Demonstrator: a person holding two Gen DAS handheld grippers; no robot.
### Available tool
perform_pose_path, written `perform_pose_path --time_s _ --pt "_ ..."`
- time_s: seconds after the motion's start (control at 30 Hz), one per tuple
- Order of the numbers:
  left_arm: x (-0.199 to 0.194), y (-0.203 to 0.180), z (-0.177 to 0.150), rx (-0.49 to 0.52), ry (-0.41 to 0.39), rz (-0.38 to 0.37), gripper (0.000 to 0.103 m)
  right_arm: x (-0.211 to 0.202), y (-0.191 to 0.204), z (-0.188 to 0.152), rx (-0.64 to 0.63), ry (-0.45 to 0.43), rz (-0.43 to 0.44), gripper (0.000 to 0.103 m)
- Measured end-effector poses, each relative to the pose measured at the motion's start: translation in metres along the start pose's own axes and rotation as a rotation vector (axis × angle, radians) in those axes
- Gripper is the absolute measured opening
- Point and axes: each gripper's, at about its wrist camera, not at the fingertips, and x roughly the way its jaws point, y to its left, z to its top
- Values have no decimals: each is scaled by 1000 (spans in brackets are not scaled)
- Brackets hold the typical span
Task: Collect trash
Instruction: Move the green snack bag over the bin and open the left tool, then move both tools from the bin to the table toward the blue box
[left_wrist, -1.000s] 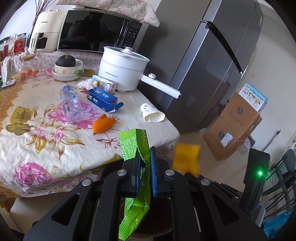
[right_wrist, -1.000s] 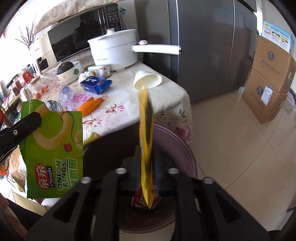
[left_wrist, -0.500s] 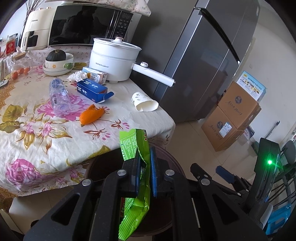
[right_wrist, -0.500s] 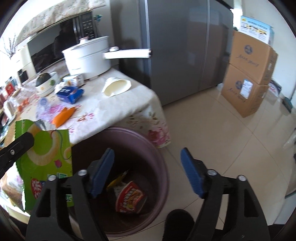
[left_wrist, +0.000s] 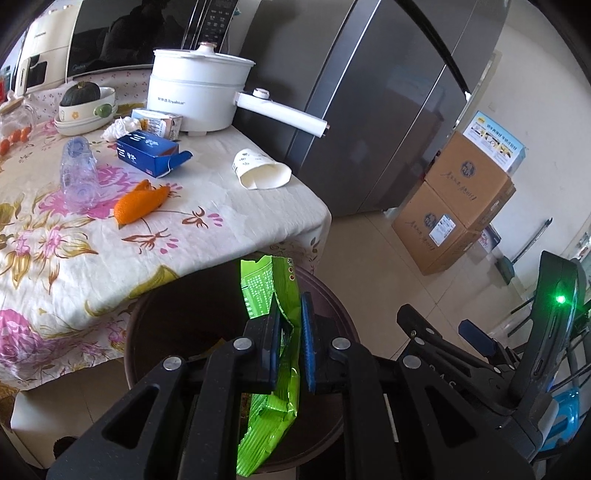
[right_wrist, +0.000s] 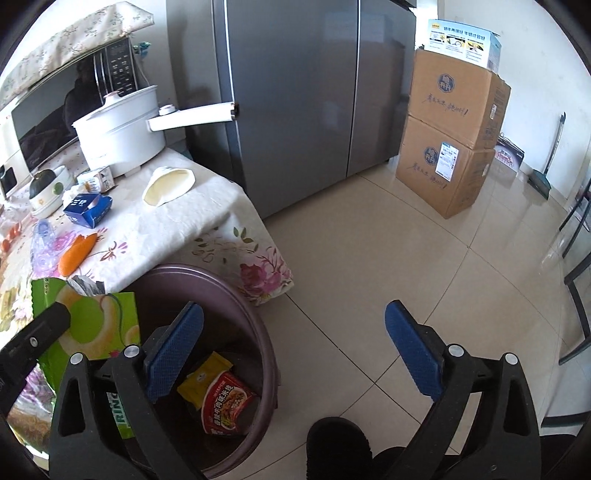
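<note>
Showing yellow packet (right_wrist: 205, 374), perhaps binned.

A table (left_wrist: 229, 236) draped in a floral cloth carries a white electric pot (left_wrist: 195, 99), a blue carton (left_wrist: 147, 153), a tipped paper cup (left_wrist: 260, 173), an orange wrapper (left_wrist: 138, 203) and a crushed plastic bottle (left_wrist: 77, 173); cardboard boxes (right_wrist: 448, 136) stand stacked on the tiled floor (right_wrist: 406, 258).

Both wrist views above shared bin (left_wrist: 332, 306)

A home kitchen: fridge (right_wrist: 295, 92), microwave (left_wrist: 122, 33), and cloth-covered table (left_wrist: 229, 218).
</note>
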Motion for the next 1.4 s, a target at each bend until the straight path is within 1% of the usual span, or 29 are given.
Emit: perform_pose_path --time_s 0.27,0.33,0.4,0.47,0.7,0.83,0.93,1.13,1.4 --pt "17 10 -2 -27 51 14 12 6 4 -2 1 20 6 95" --pt "19 12 -3 -30 60 15 18 6 6 -2 -3 18 8 95" --pt "19 13 -3 -35 56 19 35 5 9 -2 -9 12 6 95" --pt "17 15 -2 -34 47 27 39 4 10 -1 -13 5 1 95" --pt "6 14 1 -5 14 42 39 -1 10 1 -11 -28 -21 95" --pt "-9 9 2 46 -26 59 39 -7 17 1 -20 -34 -8 95" --pt "-20 10 1 66 -48 80 39 -13 27 -3 -44 -35 6 95" --pt "-32 27 5 40 -63 107 39 -22 46 -8 -81 -48 14 95" --pt "-38 47 21 16 -95 141 39 -31 68 2 -101 -82 22 95"
